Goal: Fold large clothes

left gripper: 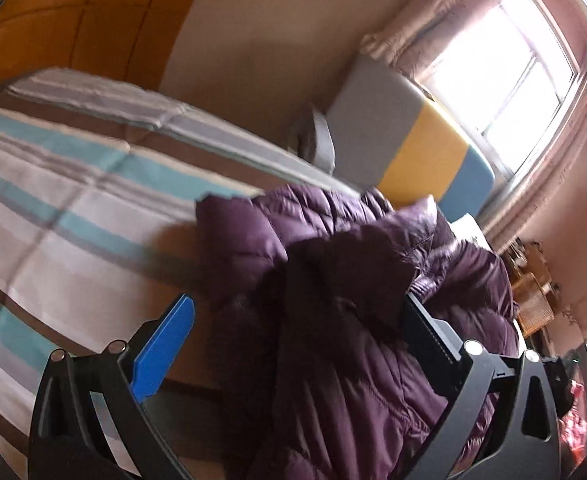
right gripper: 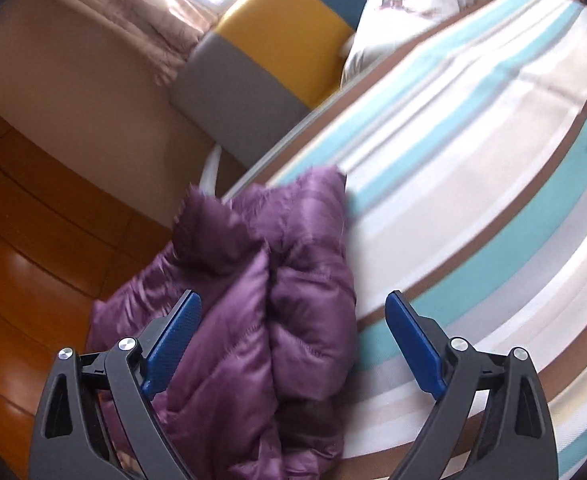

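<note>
Both grippers' fingers [left gripper: 181, 344] [right gripper: 409, 344] spread over the purple jacket [right gripper: 277, 280]; only left wrist shows window [left gripper: 505, 76].

No text legible — no labels, signs.

You saw a glossy quilted purple jacket [right gripper: 253, 300] on a matt striped cloth bed cover [right gripper: 473, 160], above a polished wood floor [right gripper: 33, 220]; your hand-held gripper pads [right gripper: 173, 344] looked textured blue plastic.
</note>
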`<move>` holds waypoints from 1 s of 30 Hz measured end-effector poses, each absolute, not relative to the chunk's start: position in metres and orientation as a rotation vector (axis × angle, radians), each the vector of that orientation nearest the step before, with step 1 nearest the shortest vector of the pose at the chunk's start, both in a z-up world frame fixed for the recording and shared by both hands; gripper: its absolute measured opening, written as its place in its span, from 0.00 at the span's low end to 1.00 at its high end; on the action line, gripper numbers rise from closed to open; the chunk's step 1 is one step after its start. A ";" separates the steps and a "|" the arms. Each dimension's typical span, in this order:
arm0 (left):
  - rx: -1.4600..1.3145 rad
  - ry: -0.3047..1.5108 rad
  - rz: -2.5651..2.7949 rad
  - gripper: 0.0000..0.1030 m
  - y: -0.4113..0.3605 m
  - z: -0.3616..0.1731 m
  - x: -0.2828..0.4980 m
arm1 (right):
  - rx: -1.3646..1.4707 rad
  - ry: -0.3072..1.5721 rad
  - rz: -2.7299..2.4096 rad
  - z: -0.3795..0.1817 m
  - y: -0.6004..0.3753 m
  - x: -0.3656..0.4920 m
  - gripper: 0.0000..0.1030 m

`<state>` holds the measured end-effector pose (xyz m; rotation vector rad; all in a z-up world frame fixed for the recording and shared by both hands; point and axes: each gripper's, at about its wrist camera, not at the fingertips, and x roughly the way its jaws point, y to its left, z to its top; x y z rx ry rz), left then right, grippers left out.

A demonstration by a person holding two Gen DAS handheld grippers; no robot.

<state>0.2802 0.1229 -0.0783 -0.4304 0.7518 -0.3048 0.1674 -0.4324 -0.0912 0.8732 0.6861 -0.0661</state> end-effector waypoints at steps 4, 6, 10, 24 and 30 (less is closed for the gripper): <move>-0.484 0.752 -0.322 0.98 0.130 -0.082 0.286 | 0.859 0.738 -0.020 -0.103 -0.420 0.179 0.90; -0.534 0.663 -0.290 0.98 0.143 -0.075 0.274 | 0.836 0.749 -0.014 -0.103 -0.415 0.185 0.90; -0.612 0.652 -0.310 0.98 0.157 -0.078 0.269 | 0.782 0.763 0.003 -0.104 -0.409 0.193 0.90; -0.374 0.903 -0.390 0.53 0.092 -0.114 0.295 | 0.702 0.769 0.134 -0.108 -0.383 0.201 0.36; -0.307 0.906 -0.459 0.30 0.085 -0.101 0.270 | 0.745 0.758 0.194 -0.102 -0.387 0.180 0.27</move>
